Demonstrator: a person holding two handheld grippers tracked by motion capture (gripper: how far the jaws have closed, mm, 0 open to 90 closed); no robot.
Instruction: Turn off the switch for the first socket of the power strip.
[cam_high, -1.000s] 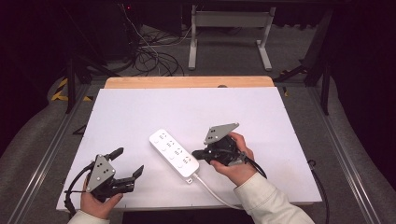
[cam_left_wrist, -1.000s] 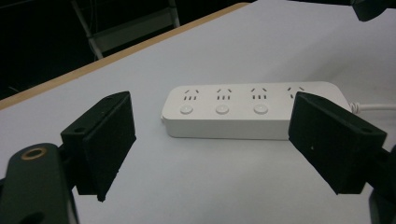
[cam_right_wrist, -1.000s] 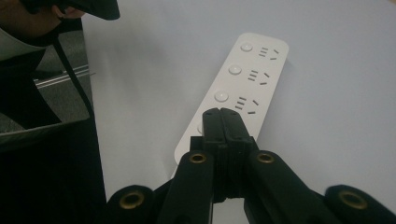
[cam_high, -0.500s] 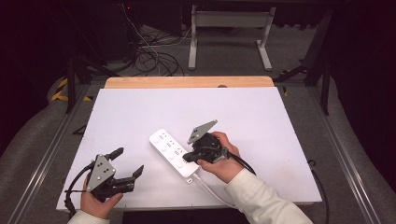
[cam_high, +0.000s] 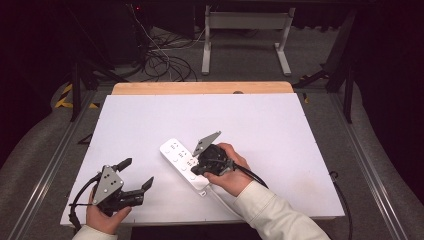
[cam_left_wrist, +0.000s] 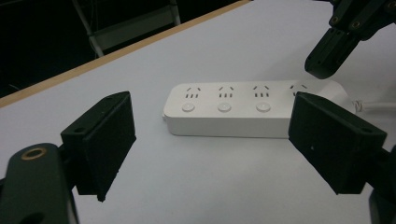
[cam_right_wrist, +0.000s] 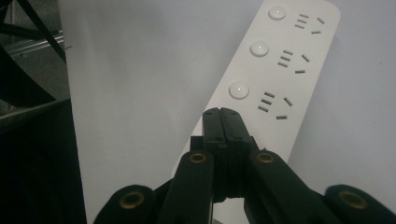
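A white power strip (cam_high: 176, 154) lies at an angle on the white table top (cam_high: 260, 120), near the front middle. It has several sockets, each with a round button (cam_right_wrist: 238, 90). My right gripper (cam_high: 196, 169) is shut with nothing between its jaws. Its joined tips (cam_right_wrist: 221, 115) sit over the strip (cam_right_wrist: 285, 56) at its cable end, and I cannot tell whether they touch it. My left gripper (cam_high: 139, 171) is held open near the front left corner. It points at the strip (cam_left_wrist: 252, 109), which lies well beyond its pads (cam_left_wrist: 105, 140). The right gripper (cam_left_wrist: 327, 56) hangs at that view's top right.
The strip's white cable (cam_high: 220, 200) runs toward the table's front edge under the right sleeve. A wooden strip (cam_high: 200, 88) borders the far edge. Loose cables (cam_high: 165, 65) and a metal stand (cam_high: 245, 30) are on the floor behind the table.
The right gripper has moved left and down over the cable end of the power strip. The left gripper has stayed in place, open.
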